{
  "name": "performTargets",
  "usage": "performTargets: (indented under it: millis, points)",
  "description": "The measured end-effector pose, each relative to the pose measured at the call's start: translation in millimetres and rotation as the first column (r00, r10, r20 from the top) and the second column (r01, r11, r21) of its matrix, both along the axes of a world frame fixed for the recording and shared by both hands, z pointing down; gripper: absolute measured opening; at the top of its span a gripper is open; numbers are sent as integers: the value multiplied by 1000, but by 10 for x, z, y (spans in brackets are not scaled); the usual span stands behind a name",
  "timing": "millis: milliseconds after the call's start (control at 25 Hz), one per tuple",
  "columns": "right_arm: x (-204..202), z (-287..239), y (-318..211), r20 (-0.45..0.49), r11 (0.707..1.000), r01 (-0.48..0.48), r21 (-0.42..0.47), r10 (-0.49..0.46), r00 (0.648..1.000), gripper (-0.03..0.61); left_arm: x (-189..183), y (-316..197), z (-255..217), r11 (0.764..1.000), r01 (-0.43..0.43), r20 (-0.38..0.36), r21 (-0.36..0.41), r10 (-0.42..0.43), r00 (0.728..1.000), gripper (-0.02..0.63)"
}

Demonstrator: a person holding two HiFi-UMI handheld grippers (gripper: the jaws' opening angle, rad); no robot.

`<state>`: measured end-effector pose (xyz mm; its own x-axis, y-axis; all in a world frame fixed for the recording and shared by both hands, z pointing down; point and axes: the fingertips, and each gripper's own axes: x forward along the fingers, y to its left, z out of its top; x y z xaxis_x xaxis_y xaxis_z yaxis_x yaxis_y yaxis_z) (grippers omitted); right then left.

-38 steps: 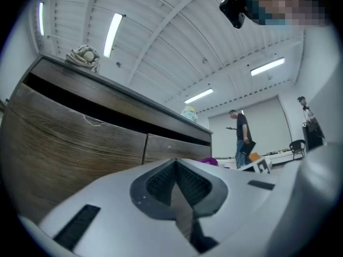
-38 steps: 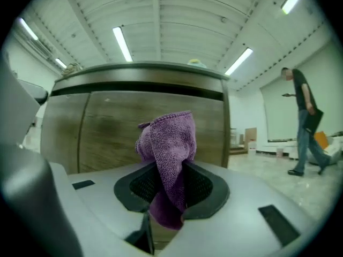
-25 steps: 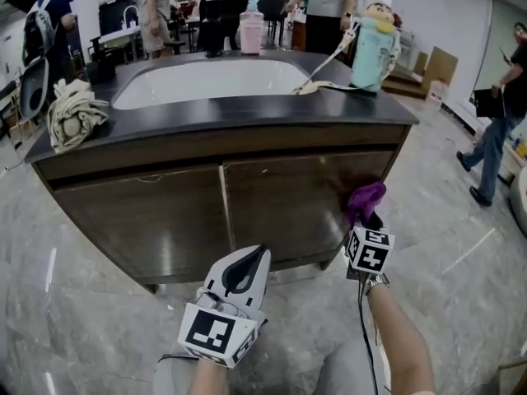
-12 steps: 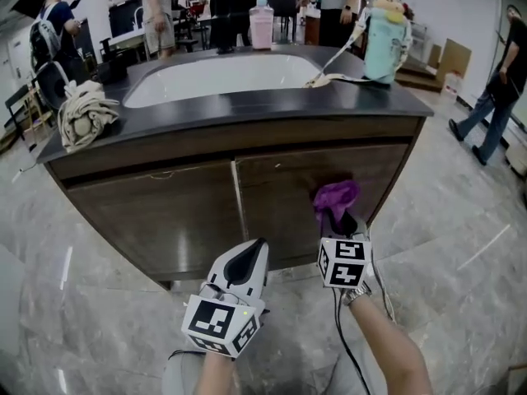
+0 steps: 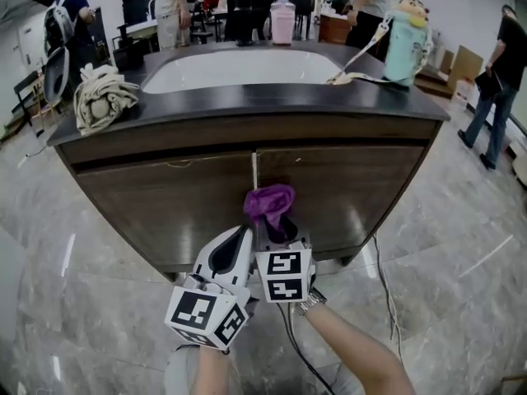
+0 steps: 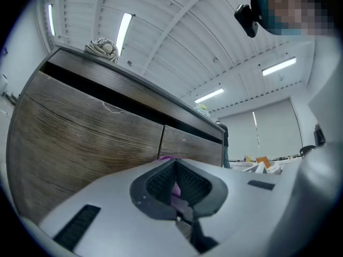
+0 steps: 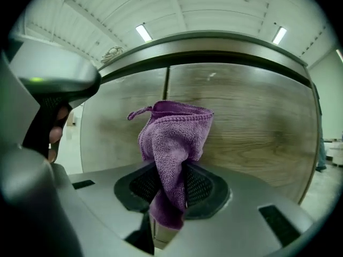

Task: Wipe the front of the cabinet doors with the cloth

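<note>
The right gripper (image 5: 278,225) clamped the purple terry cloth (image 5: 268,201) tuft-forward to rub the 2 brown wooden cabinet doors (image 5: 165,208) near their seam (left gripper (image 5: 244,232) closed, empty, idle below them).

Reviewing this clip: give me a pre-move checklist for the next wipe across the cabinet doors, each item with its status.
1. The purple microfibre cloth clamped in right gripper: ok.
2. Cloth touching dark wooden cabinet doors at their centre seam: cannot tell.
3. Both doors closed: ok.
4. Idle left gripper empty, jaws together: ok.
5. That gripper clear of a leftward wipe: probably not ok, it sits close beside the right gripper.
</note>
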<state>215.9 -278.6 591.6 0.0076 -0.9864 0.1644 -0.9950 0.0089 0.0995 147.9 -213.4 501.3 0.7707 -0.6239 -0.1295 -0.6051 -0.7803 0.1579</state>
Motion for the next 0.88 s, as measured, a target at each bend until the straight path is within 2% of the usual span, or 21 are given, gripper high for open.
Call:
performTargets:
  millis: [160, 280, 400, 560, 680, 880]
  points:
    - [-214, 62, -48, 19, 999, 53, -2, -53, 998, 112, -77, -30, -3, 1000, 13, -9, -1, -13, 1000, 3]
    - [-159, 118, 114, 43, 998, 62, 19, -62, 997, 112, -61, -13, 14, 1000, 4, -2, 4, -4, 1000, 3]
    - [171, 250, 343, 32, 999, -6, 40, 4, 999, 114, 7, 26, -7, 1000, -15, -2, 16, 15, 1000, 3]
    - [953, 530, 617, 3, 986, -163, 35, 163, 987, 114, 150, 137, 30, 997, -55, 40, 50, 53, 998, 3]
    - [1673, 745, 841, 3, 947, -320, 22, 320, 948, 114, 281, 219, 66, 994, -88, 56, 60, 84, 995, 3]
    - [2622, 1031, 1217, 66, 841, -540, -36, 541, 838, 114, 469, 329, 153, 989, -125, 110, 80, 116, 987, 3]
